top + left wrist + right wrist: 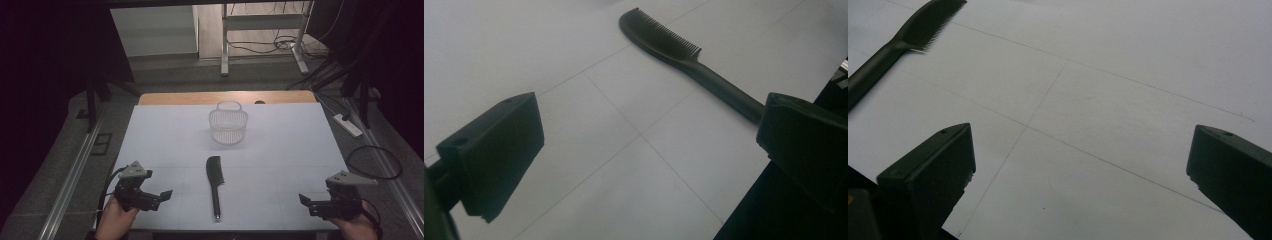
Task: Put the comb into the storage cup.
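A black comb (pixel 214 181) lies flat on the white table (pixel 280 150), handle toward the front edge, teeth end away. Behind it a small white mesh basket (pixel 228 124) with a handle stands upright. My left gripper (pixel 162 196) rests at the front left, open and empty, and in its own view the comb (pixel 684 57) lies ahead to the right of the left gripper (pixel 649 155). My right gripper (pixel 306 201) sits at the front right, open with nothing between its jaws. In the right gripper view (pixel 1078 175) the comb (pixel 898 40) crosses the upper left corner.
The table's wooden far edge (pixel 227 97) shows behind the basket. Beyond it stand a desk frame (pixel 262 35) and loose cables on the floor. A power strip (pixel 348 125) and a cable loop (pixel 372 162) lie to the right of the table.
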The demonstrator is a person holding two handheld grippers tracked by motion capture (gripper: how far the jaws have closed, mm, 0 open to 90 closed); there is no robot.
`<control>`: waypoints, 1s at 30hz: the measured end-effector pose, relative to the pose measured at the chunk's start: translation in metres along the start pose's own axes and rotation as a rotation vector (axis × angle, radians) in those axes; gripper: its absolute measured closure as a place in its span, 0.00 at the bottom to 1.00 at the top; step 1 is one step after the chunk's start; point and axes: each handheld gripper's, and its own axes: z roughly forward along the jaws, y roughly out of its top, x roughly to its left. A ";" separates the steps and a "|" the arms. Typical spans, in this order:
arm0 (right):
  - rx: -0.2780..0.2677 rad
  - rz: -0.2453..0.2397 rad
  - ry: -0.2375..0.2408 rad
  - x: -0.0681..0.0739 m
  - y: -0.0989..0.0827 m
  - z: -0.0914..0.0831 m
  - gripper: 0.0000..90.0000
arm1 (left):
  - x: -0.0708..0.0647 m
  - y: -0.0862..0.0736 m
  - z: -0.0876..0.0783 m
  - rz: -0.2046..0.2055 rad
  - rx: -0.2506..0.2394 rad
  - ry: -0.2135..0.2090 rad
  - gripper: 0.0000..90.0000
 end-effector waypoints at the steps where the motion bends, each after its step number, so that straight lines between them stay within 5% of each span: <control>1: -0.001 0.000 0.000 0.000 0.000 0.000 0.00 | 0.000 0.000 0.000 0.000 0.000 0.000 0.00; 30: 0.003 -0.005 0.005 0.000 0.000 0.001 0.00 | -0.013 0.030 0.036 0.025 0.073 -0.051 0.00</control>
